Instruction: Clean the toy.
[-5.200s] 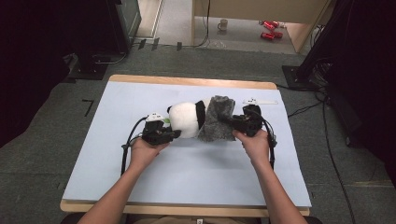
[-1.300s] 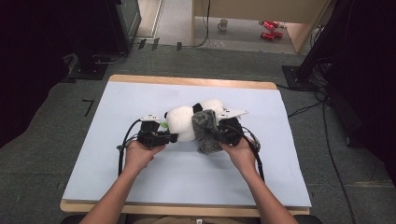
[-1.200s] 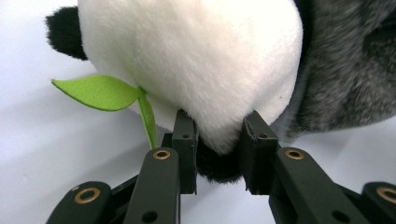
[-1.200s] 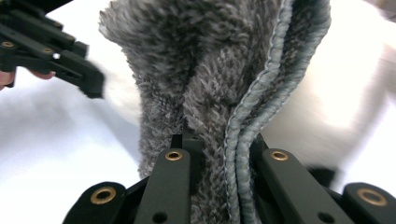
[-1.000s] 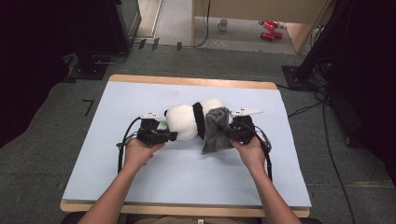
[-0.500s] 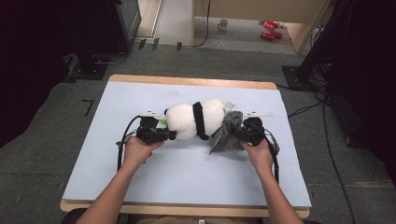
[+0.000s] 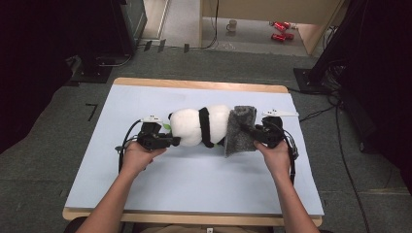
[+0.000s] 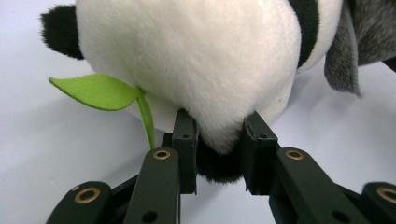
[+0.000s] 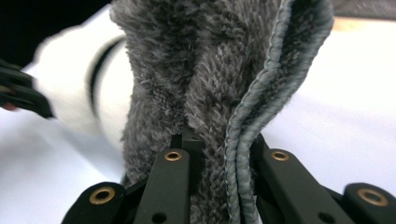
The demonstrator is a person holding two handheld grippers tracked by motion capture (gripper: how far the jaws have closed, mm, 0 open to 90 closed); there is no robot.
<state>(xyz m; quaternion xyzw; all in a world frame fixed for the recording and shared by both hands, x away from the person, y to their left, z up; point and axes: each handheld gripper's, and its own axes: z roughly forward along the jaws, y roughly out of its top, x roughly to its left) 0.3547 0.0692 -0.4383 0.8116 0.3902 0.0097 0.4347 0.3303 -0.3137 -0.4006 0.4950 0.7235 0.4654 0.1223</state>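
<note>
The left claw (image 8: 218,154) pinches a bulge of white plush at the end of the panda toy (image 7: 201,126), its jaws pressed into the fur on both sides. The right claw (image 9: 219,149) is clamped on a fold of the grey fleece cloth (image 7: 240,130), hemmed edge bunched between its jaws. From above, the left claw (image 7: 171,141) sits at 9 o'clock of the toy and the right claw (image 7: 256,136) at 3 o'clock.

Compared with a second ago, the right hand (image 7: 276,158) has carried the cloth away from the toy's middle toward 3 o'clock, so the cloth now hangs at the toy's far end and the black band (image 7: 205,127) lies bare; the left hand (image 7: 141,154) has kept its place.

A green felt leaf (image 8: 95,91) sticks out beside the left claw's jaw. The toy lies lengthwise at the centre of the pale blue bench (image 7: 194,184). Beyond it, at 12 o'clock, grey carpet, a mug (image 7: 232,25) and red cans (image 7: 279,31) lie on the floor.
</note>
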